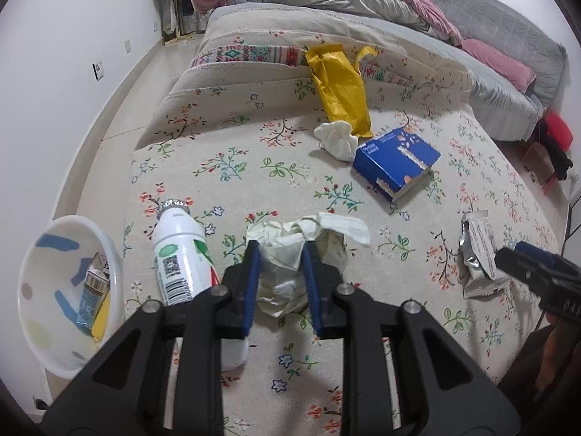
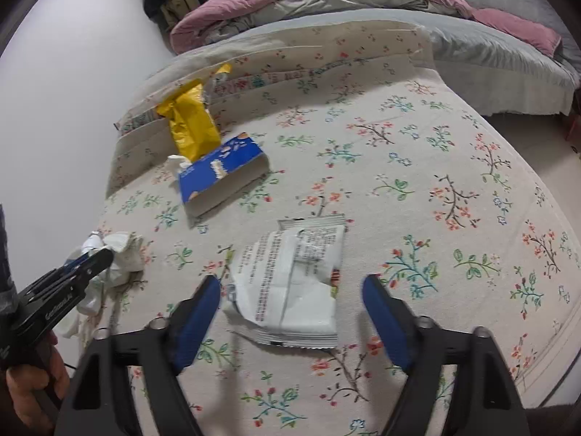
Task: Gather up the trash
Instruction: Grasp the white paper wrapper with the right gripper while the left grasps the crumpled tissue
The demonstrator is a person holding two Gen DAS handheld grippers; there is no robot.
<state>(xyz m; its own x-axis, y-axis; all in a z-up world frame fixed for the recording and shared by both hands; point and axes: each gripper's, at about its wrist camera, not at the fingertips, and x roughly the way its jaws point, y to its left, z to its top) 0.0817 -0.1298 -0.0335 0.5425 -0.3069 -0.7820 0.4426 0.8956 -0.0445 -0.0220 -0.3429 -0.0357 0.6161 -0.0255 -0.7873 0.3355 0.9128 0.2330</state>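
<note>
While a smooth white bowl (image 1: 69,290) is sitting at the bed's left edge, crumpled paper (image 1: 290,254) is being pinched by the left gripper (image 1: 281,258), and a creased foil wrapper (image 2: 290,283) is being straddled, untouched, by the wide-spread right gripper (image 2: 290,301) amid open floral cloth (image 2: 417,181).

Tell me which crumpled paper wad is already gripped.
The near cream wad, pinched between the left tongs beside the white bottle. The other wad lies free by the yellow bag.

Floral cloth (image 1: 254,138) carries bottle (image 1: 179,254), box (image 1: 395,161), wrappers (image 2: 294,283).
</note>
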